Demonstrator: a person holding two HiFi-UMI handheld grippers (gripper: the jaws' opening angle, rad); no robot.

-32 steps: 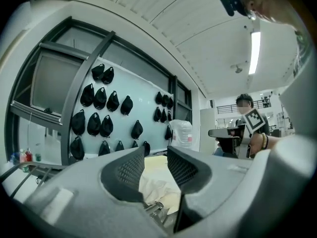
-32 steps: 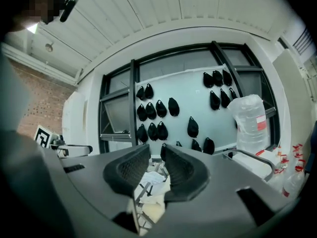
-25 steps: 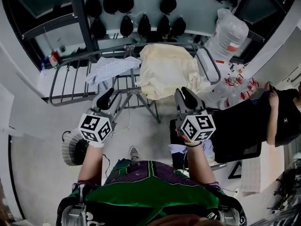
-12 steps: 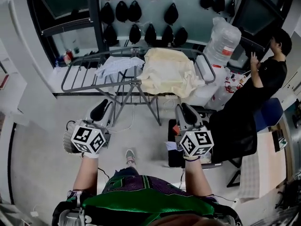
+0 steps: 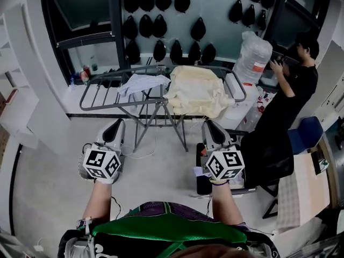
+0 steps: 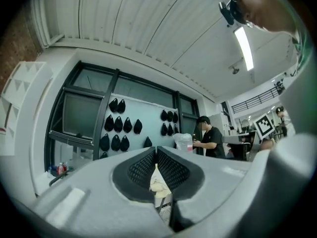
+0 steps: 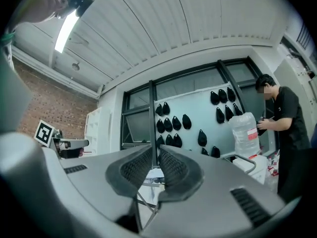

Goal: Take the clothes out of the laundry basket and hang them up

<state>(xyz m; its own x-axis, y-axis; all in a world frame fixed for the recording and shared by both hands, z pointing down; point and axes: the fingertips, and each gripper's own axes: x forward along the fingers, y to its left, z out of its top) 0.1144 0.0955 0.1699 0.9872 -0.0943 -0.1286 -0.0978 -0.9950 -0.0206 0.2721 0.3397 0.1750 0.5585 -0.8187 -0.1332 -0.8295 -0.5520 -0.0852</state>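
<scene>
Left gripper closed and empty, right gripper closing on nothing, both face a drying rack draped with clothes. The next garment likely needs jaws spread wide, pinching one edge.

Pale floor across lower frame; teal wall panel top centre; dark-framed window upper left; white shelving far left.
</scene>
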